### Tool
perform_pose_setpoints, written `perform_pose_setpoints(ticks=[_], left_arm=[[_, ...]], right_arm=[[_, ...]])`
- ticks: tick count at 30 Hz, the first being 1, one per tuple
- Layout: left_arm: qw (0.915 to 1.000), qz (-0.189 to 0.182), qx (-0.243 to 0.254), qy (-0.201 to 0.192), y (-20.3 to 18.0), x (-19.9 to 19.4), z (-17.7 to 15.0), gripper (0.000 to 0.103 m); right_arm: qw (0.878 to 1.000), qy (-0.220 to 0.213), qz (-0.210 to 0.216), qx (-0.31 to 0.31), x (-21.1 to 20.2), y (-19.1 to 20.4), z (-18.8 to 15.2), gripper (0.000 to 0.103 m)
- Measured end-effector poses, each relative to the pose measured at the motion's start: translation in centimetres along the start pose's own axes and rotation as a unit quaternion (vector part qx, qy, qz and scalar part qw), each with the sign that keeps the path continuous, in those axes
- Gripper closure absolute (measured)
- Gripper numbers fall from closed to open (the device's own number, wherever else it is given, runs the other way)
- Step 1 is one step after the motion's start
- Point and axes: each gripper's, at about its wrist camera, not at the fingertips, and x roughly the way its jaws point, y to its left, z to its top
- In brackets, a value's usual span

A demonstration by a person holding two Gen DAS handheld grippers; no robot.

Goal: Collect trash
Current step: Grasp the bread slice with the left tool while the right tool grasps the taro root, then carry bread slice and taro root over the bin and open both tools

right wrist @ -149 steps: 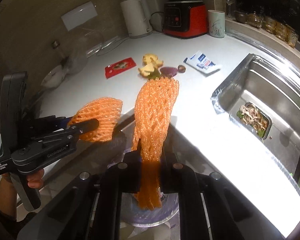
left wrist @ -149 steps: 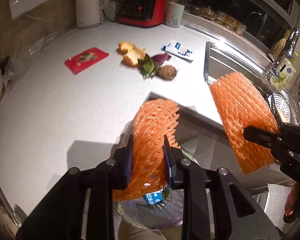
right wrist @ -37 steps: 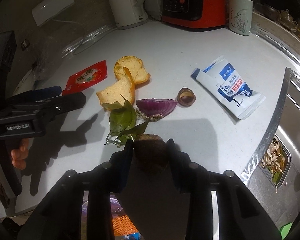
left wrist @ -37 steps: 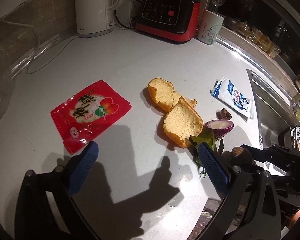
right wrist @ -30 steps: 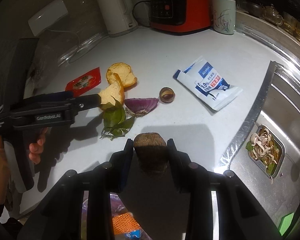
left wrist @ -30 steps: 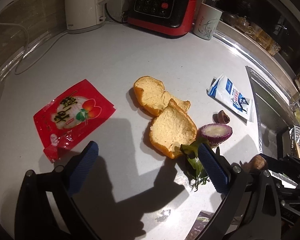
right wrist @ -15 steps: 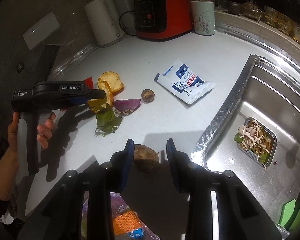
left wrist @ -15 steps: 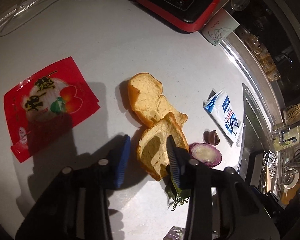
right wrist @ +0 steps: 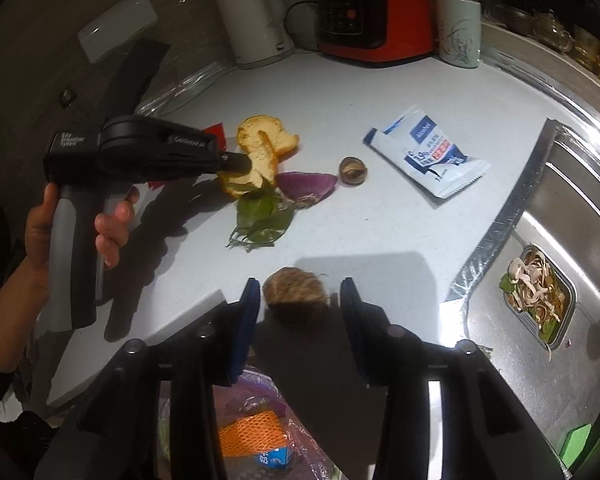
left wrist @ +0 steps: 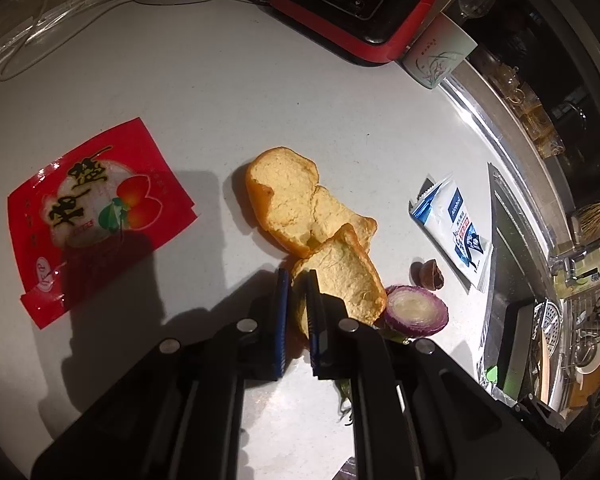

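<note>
Orange netting point(right wrist: 250, 432) fills the bag point(right wrist: 260, 384) below the spread right claw point(right wrist: 298, 300); left claw point(left wrist: 296, 304) pinches orange peel point(left wrist: 340, 280).

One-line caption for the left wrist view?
Left gripper shut on orange peel beside a red wrapper and onion half.
</note>
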Motion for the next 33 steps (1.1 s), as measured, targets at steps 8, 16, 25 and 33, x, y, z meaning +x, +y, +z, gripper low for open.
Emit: perform_pose_setpoints(ticks=[8, 16, 25, 33], left_arm=[[0.9997, 0.004, 0.021, -0.011, -0.4, -0.1, -0.2, 0.096], [0.9995, -0.005, 0.024, -0.02, 0.3, -1.4, -0.2, 0.098], [0.9984, 0.0, 0.028, -0.049, 0.7, -4.7, -0.9, 0.098], [0.9955, 0.029, -0.006, -0.09, 2.4, -7.5, -1.2, 0.098]], right_arm=[[1.0, 0.018, -0.012, -0.004, 2.3, -0.8, 0.1, 0.066], [1.0, 0.005, 0.0, 0.024, 2.2, -1.7, 0.1, 0.067], [0.998, -0.017, 0.016, 0.064, 0.2, -2.4, -0.4, 0.067], [0.998, -0.024, 0.017, 0.055, -1.6, -1.5, -1.5, 0.067]])
